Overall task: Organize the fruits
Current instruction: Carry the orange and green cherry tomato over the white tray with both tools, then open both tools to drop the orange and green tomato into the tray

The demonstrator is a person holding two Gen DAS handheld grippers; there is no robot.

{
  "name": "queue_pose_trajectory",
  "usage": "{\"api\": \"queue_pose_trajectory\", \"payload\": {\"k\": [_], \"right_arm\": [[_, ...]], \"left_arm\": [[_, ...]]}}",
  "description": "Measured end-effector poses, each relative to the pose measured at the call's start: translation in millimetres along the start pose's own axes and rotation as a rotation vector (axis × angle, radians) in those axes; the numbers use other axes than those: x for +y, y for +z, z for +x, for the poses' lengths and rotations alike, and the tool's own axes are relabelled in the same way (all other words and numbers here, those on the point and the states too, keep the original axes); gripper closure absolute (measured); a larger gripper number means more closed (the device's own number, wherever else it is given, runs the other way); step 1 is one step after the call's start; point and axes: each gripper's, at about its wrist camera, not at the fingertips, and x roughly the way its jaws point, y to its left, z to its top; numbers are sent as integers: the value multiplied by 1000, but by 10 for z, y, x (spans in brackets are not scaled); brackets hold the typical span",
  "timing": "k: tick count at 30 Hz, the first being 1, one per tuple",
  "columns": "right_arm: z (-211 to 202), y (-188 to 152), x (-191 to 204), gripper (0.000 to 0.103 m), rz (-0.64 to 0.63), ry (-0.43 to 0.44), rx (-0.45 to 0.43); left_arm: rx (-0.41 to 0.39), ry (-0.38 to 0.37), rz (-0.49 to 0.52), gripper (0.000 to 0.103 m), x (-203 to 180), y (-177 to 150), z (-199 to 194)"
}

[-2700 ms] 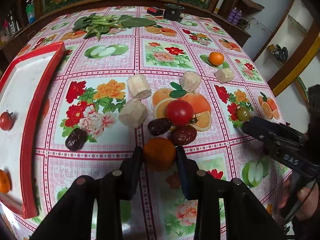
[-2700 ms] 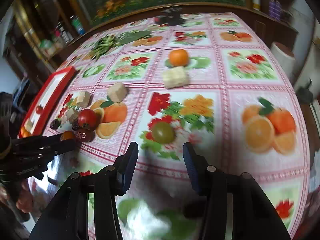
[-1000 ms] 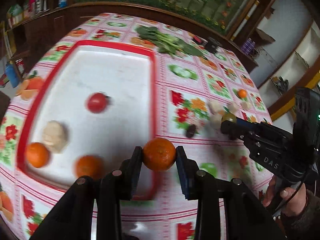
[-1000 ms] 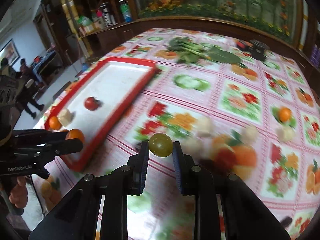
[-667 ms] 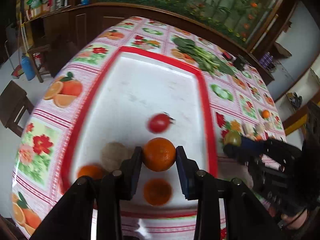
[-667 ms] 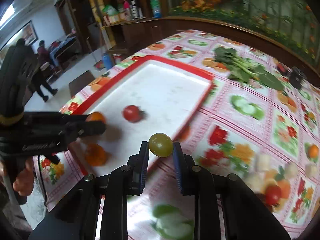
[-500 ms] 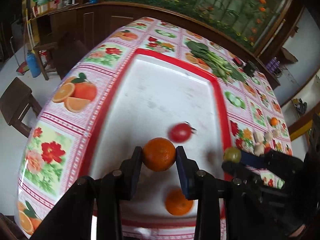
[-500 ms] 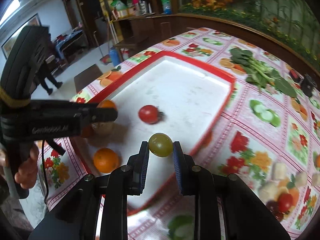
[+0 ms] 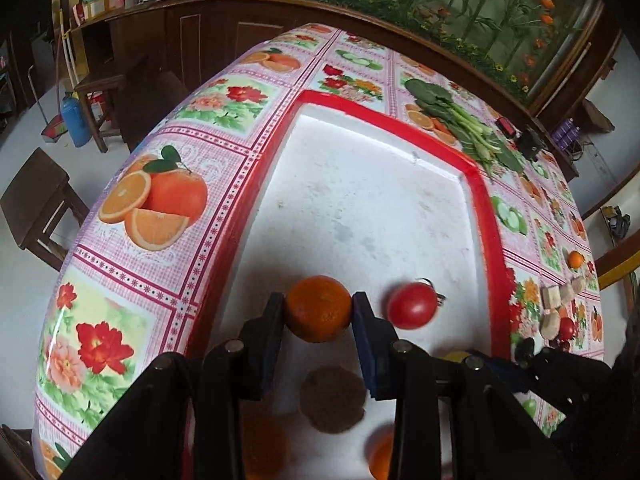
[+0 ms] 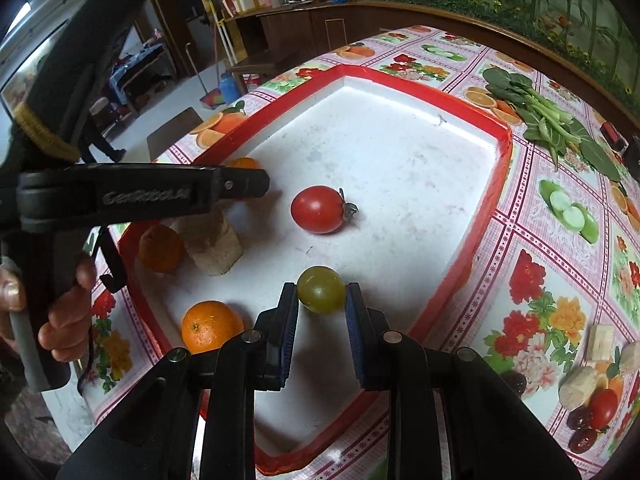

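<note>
My left gripper is shut on an orange tangerine, held over the white floor of the red-rimmed tray. My right gripper is shut on a small green tomato, also above the tray. On the tray lie a red tomato, two tangerines and a pale root chunk. In the right wrist view the left gripper reaches in from the left, its tangerine partly hidden behind its fingers.
Right of the tray on the flowered tablecloth lie more fruits: a red tomato, dark dates, pale chunks and a far tangerine. Leafy greens lie beyond the tray. The table's left edge drops to a floor with stools.
Both grippers have swung left from the tablecloth to over the tray and sunk a little, each still holding its fruit. The tray's fruits now lie close below the fingers.
</note>
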Motion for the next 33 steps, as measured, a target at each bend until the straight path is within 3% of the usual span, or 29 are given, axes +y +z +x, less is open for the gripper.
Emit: {"api": "queue_pose_trajectory", "payload": {"k": [13, 18, 27, 33], "right_arm": [[78, -10, 1, 78, 1, -6, 31], [35, -28, 13, 70, 8, 1, 28], [-162, -106, 14, 69, 27, 20, 6], [-374, -207, 10, 69, 25, 39, -23]], "left_arm": [[18, 29, 5, 65, -13, 17, 57], [21, 57, -5, 49, -4, -26, 9], [-3, 95, -28, 44, -12, -123, -157], [-39, 134, -1, 43, -220, -228, -277]]}}
